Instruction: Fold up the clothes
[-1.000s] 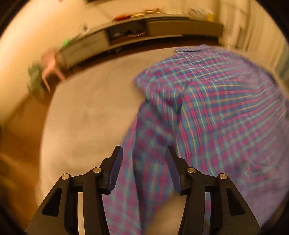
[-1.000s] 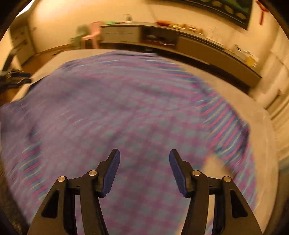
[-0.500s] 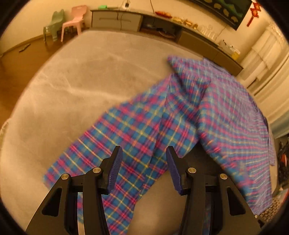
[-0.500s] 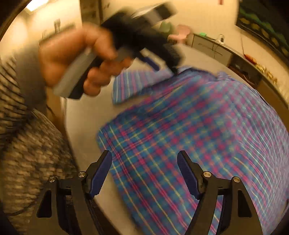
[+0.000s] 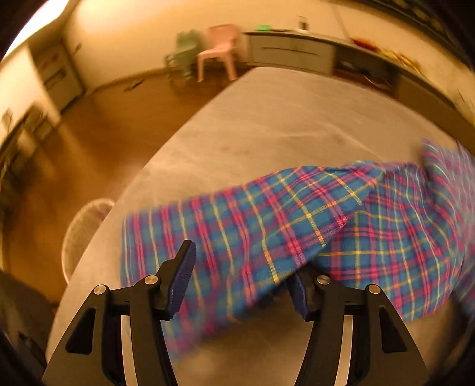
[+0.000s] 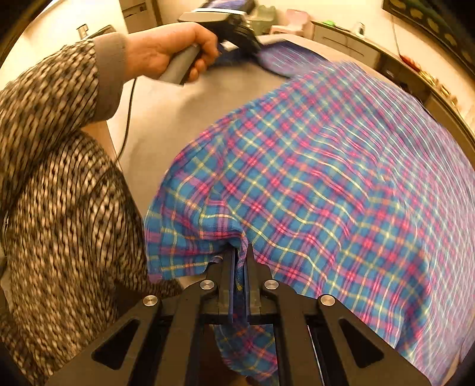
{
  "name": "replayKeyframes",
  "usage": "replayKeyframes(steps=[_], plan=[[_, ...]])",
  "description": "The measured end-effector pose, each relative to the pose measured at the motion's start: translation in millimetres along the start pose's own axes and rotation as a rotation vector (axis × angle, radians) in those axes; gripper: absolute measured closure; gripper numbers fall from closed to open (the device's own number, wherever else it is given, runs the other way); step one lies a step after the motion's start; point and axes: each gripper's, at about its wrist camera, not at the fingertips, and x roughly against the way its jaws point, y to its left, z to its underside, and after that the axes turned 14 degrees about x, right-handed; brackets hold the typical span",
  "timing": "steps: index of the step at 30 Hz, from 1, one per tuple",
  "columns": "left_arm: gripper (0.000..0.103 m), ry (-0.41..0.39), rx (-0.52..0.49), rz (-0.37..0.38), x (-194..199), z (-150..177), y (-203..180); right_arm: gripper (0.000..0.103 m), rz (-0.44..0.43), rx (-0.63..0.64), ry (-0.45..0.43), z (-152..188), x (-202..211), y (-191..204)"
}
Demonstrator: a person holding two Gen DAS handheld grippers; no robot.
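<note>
A blue, pink and yellow plaid shirt [image 6: 326, 178] lies spread over the grey bed [image 6: 166, 118]. My right gripper [image 6: 240, 255] is shut on the shirt's near edge, with cloth bunched between its pads. In the left wrist view the shirt's long sleeve [image 5: 237, 231] stretches across the bed [image 5: 282, 118]. My left gripper [image 5: 240, 276] is open just above the sleeve, its right finger partly hidden by cloth. The left gripper also shows in the right wrist view [image 6: 234, 20], held in the person's hand over the far sleeve.
The person's knitted sweater [image 6: 59, 193] fills the left of the right wrist view. A pink chair [image 5: 216, 50] and a green chair [image 5: 182, 52] stand on the wooden floor beyond the bed. A low cabinet [image 5: 291, 50] runs along the wall. A white fan [image 5: 83, 231] sits beside the bed.
My right gripper has closed on the shirt's near edge. My left gripper has swung left and lower over the sleeve, staying open.
</note>
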Motion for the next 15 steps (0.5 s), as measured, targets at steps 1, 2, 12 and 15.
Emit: replayKeyframes(steps=[1,2,12,15], plan=[[0.044,0.003,0.036,-0.005,2,-3,7,0.094,-0.026,-0.020,0.000,5,1,-1],[0.044,-0.005,0.047,0.004,9,-3,9,0.092,-0.056,-0.038,-0.011,9,5,-1],[0.043,-0.034,-0.431,0.373,109,93,-109,0.059,0.064,-0.386,-0.219,67,92,-126],[0.043,-0.030,-0.635,0.301,95,135,-167,0.059,0.179,-0.483,-0.089,90,60,-154]])
